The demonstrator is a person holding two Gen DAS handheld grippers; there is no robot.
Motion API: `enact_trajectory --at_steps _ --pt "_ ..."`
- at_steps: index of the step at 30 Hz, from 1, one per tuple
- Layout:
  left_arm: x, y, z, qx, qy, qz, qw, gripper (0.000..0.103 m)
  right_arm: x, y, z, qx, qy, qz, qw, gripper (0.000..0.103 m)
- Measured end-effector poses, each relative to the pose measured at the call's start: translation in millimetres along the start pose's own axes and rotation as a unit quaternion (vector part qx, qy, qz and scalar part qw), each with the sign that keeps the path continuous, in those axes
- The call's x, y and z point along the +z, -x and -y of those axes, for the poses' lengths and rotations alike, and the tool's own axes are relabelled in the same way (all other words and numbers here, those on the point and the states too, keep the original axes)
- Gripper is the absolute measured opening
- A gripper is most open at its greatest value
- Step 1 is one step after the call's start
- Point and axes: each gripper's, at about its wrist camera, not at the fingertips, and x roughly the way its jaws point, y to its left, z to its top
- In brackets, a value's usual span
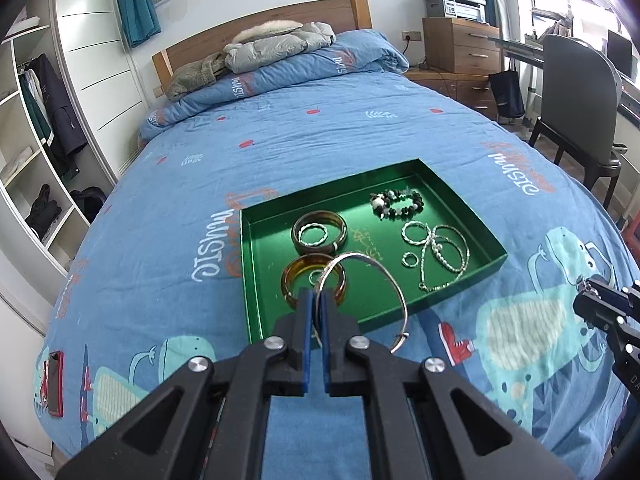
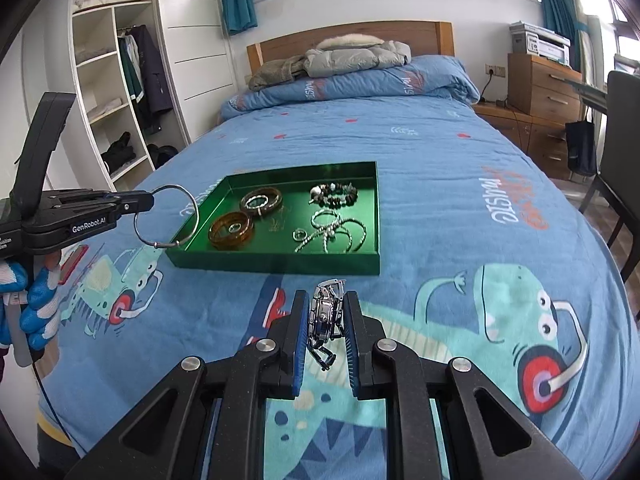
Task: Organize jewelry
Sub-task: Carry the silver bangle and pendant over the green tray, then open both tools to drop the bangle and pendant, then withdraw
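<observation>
A green tray [image 1: 448, 300] [image 2: 280, 262] lies on the bed with amber bangles [image 1: 314, 282] [image 2: 231, 231], a dark bead bracelet [image 1: 396, 202] [image 2: 334, 195] and silver chains and rings [image 1: 438, 248] [image 2: 332, 232] in it. My left gripper [image 1: 319, 300] [image 2: 146, 202] is shut on a thin silver bangle [image 1: 376, 268] [image 2: 166, 216], held above the tray's near left corner. My right gripper [image 2: 326, 312] [image 1: 592, 292] is shut on a silver metal watch [image 2: 326, 316], just in front of the tray.
The blue bedspread [image 2: 440, 208] surrounds the tray. A red phone [image 1: 54, 380] lies at the bed's left edge. A folded duvet and jackets [image 1: 280, 46] lie at the headboard. A wardrobe is on the left; a chair [image 1: 576, 100], desk and drawers are on the right.
</observation>
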Motion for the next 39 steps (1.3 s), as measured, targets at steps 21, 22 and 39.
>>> enact_trajectory --at_steps 21,22,39 --pt "30 -137 15 -0.015 -0.003 -0.058 0.9982 0.004 55 -166 9 -0.007 0.025 -0.091 0.996 0.017" --pt "29 -140 15 -0.016 0.0 -0.062 0.998 0.004 53 -169 10 -0.007 0.024 -0.095 0.995 0.017" --pt "24 -147 1 -0.042 0.052 -0.083 0.9943 0.005 47 -159 15 -0.007 0.008 -0.105 0.994 0.028"
